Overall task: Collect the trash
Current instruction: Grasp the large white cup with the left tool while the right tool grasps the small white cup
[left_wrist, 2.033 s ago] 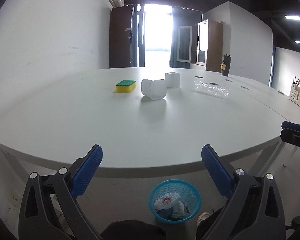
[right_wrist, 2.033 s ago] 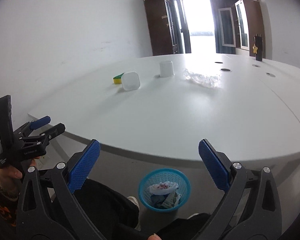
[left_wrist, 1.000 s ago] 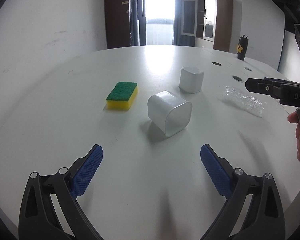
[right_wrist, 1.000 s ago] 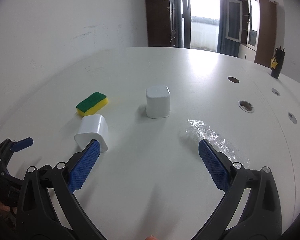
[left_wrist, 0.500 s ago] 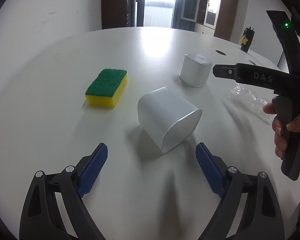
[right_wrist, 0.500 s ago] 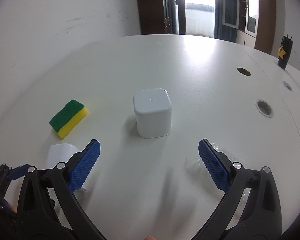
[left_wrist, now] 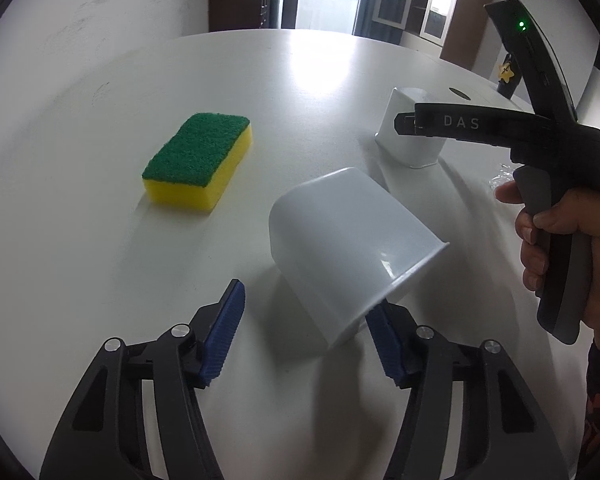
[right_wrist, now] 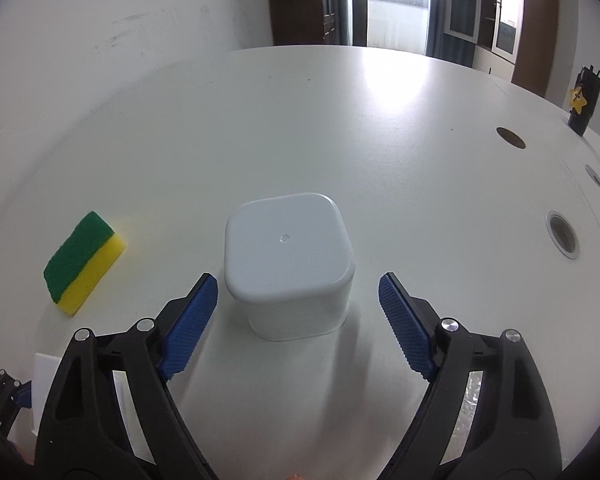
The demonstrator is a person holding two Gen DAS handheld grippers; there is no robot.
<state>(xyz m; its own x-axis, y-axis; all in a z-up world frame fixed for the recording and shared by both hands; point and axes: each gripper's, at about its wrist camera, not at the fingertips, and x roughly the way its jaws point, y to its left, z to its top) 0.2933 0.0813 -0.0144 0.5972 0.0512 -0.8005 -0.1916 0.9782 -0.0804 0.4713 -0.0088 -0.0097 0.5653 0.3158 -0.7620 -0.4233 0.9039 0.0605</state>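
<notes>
A white counter (right_wrist: 300,120) carries two white plastic cups, a sponge and a piece of clear wrap. The upright cup (right_wrist: 288,264), standing mouth down with its flat bottom up, serves as the landmark here.

The right hand-held gripper (right_wrist: 298,312) sits just in front of the upright cup, one blue pad on each side of it. Its jaws are closing, the cup lies between them, and a gap still shows on both sides, so the pads are not pressing on it. In the left wrist view a hand (left_wrist: 568,236) grips this tool's dark handle, and its nose reaches across the front of the upright cup (left_wrist: 412,136).

The tipped cup (left_wrist: 344,248) lies on its side to the left of and nearer than the upright cup, its open mouth turned toward the camera. The left hand-held gripper (left_wrist: 306,330) is at that mouth, jaws closing. Its right pad is tucked under the cup's rim and may be touching it; the left pad stands clear of the wall, so the cup is between the pads but not gripped.

The sponge (left_wrist: 200,160), green on top and yellow below, rests to the left of the upright cup, well apart from it. The clear wrap (right_wrist: 466,404) lies to the right of and nearer than the upright cup, mostly hidden behind the right tool's frame.
</notes>
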